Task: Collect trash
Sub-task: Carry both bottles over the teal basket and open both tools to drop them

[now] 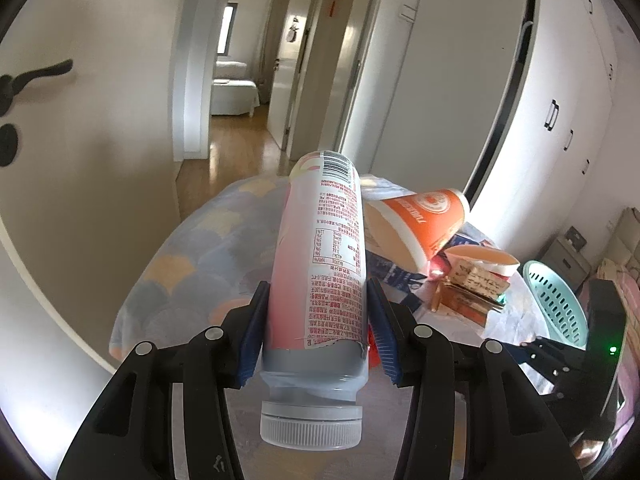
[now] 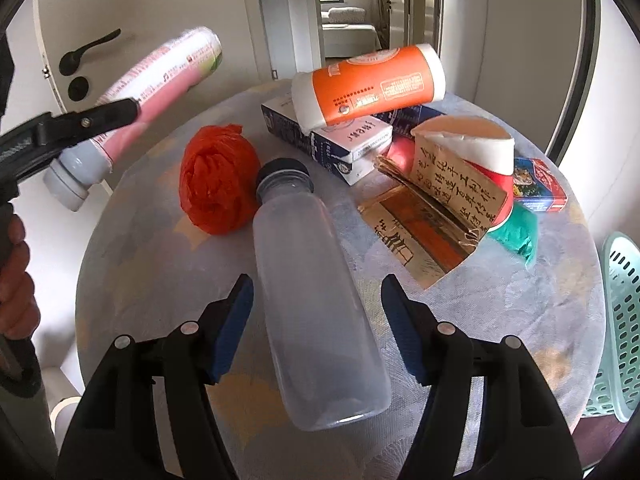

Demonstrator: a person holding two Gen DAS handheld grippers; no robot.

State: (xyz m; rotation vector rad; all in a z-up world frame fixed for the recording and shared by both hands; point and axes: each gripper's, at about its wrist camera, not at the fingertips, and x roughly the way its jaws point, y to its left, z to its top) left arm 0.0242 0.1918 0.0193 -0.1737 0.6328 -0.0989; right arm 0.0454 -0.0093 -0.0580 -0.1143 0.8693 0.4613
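My left gripper (image 1: 318, 320) is shut on a pink-and-white labelled bottle (image 1: 320, 264) with a white cap, held in the air above the table; the bottle also shows in the right wrist view (image 2: 152, 92) at upper left. My right gripper (image 2: 316, 316) is open, its fingers on either side of a clear empty bottle (image 2: 316, 292) with a dark cap that lies on the round table (image 2: 140, 280). The pads do not touch it.
On the table lie a crumpled red bag (image 2: 216, 184), an orange paper cup (image 2: 368, 84) on a milk carton (image 2: 344, 144), a red-and-white cup with brown paper (image 2: 460, 168), green plastic (image 2: 518, 232) and a small colourful box (image 2: 538, 180). A mint basket (image 2: 624, 328) stands at right.
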